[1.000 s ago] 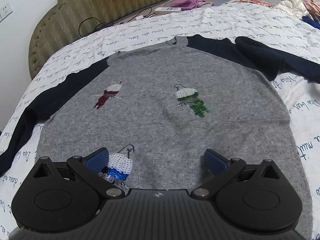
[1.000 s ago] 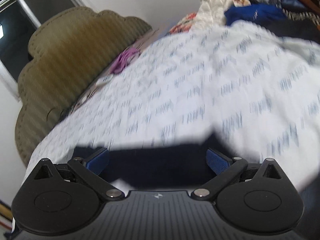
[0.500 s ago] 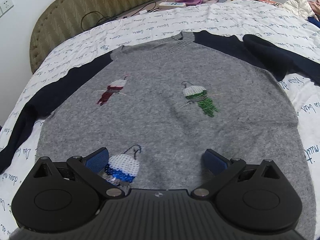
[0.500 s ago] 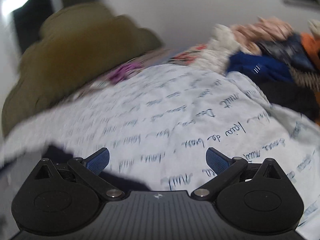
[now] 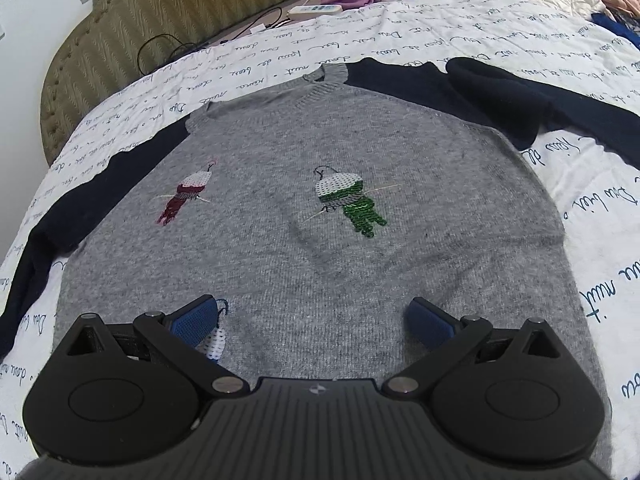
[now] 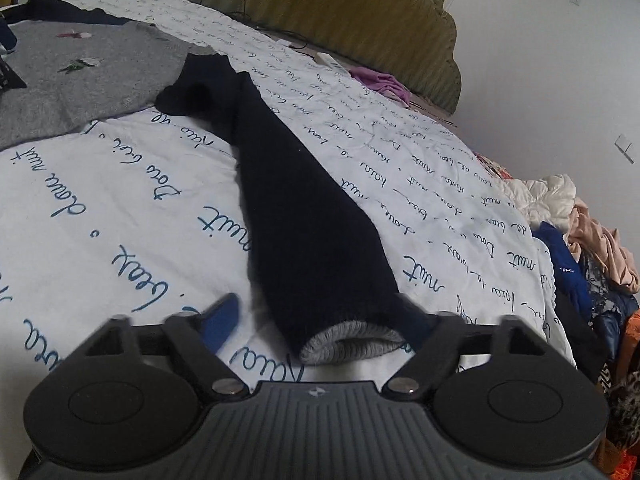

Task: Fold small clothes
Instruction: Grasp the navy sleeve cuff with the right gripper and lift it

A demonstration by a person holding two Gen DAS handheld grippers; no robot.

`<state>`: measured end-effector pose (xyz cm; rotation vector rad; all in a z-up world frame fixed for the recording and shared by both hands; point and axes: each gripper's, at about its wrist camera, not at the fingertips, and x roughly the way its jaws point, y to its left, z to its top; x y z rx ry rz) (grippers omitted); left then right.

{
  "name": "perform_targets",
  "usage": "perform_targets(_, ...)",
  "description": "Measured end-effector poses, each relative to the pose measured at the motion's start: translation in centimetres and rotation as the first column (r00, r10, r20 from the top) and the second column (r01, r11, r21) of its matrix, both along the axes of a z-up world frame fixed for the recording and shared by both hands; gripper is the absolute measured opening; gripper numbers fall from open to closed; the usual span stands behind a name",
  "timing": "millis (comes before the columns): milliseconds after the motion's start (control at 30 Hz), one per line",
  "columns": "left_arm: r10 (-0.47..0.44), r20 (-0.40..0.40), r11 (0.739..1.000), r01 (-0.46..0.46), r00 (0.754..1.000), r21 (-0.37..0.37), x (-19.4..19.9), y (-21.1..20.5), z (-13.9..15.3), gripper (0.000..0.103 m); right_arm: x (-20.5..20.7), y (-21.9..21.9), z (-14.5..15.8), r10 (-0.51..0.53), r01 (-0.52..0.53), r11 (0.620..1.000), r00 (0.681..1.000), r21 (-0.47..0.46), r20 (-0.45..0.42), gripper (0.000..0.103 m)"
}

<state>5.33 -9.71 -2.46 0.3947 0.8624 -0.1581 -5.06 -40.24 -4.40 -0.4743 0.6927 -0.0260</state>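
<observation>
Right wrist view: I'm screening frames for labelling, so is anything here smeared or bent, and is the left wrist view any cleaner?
Right wrist view: the near-left blue finger is motion-smeared as the jaws close around the grey cuff; the navy sleeve is sharp; fisheye bows the quilt. Left wrist view: sharp, even light, sweater crisp, dark corner vignetting.
</observation>
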Motion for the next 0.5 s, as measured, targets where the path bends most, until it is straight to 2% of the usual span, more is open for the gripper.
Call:
perform_targets(67,0.008,-0.005,1.000,-0.008,1.000,-0.001,0.1,0.2,0.0,0.103,0.2,-0.3,0.1,-0.037,0.037,0.999,0.999,-0.013,0.005,0.021)
perform_targets(100,0.012,-0.007,1.000,-0.012,1.000,0.000,0.1,0.3,0.1,0.103,0.2,-0.6,0.3,-0.041,0.041,0.999,0.999,-0.005,0.006,0.014)
perform_targets(233,0.017,-0.013,1.000,-0.017,1.000,0.000,0.2,0.3,0.1,0.103,0.2,-1.5,2.1,-0.071,0.065,0.996,0.994,0.069,0.082,0.012)
perform_targets(333,0.012,-0.013,1.000,-0.012,1.000,0.005,0.2,0.0,0.0,0.103,2.1,-3.9,4.2,-0.176,0.151,0.976,0.971,0.154,0.160,0.011)
perform_targets(400,0.007,-0.008,1.000,-0.007,1.000,0.013,0.0,-0.1,0.0,0.103,4.1,-6.3,5.2,-0.263,0.224,0.951,0.948,0.211,0.178,0.011)
perform_targets(500,0.005,-0.006,1.000,-0.005,1.000,0.019,-0.1,0.0,0.0,0.103,7.9,-10.3,5.4,-0.389,0.339,0.897,0.910,0.285,0.140,0.011)
